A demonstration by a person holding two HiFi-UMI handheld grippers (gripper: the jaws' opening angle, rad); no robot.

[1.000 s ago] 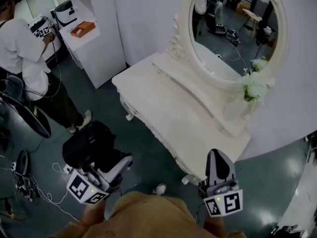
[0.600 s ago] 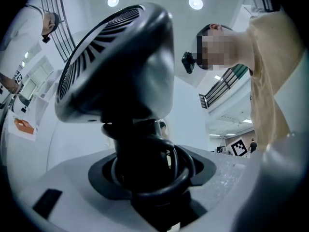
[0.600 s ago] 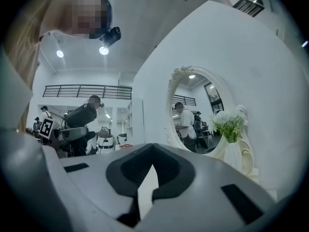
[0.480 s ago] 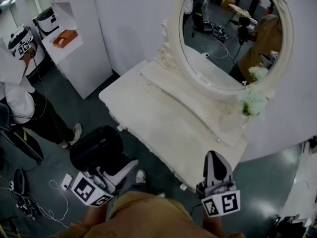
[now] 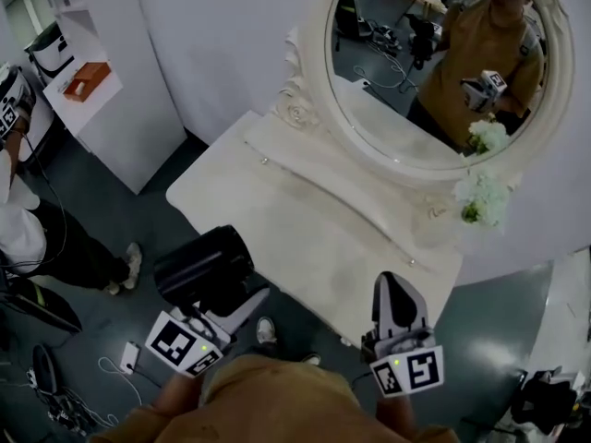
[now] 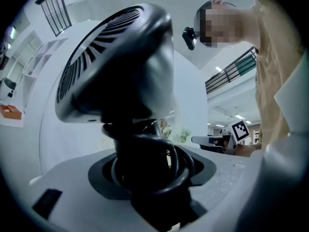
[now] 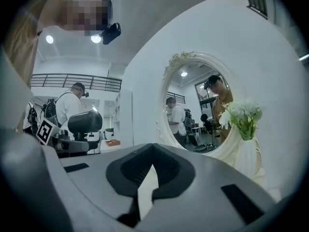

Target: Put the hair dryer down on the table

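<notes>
The black hair dryer (image 5: 203, 268) stands upright in my left gripper (image 5: 224, 305), just off the white dressing table's (image 5: 305, 233) near left edge, over the floor. In the left gripper view its vented head (image 6: 113, 66) fills the upper frame. Its cord is coiled round the handle (image 6: 145, 166), on which the jaws are shut. My right gripper (image 5: 396, 295) hovers at the table's near edge, shut and holding nothing. In the right gripper view its jaws (image 7: 152, 151) meet at the tips, and the hair dryer (image 7: 85, 122) shows at the left.
An oval mirror (image 5: 434, 63) stands at the table's back, with a vase of white flowers (image 5: 485, 192) at its right. A white shelf unit (image 5: 111, 109) bears an orange box (image 5: 88, 81). A person (image 5: 28, 229) stands on the floor at the left, with cables (image 5: 55, 395) nearby.
Both grippers have come closer to the dressing table. The hair dryer, still held, now sits beside the table's near left edge. The mirror now reflects the person holding the grippers.
</notes>
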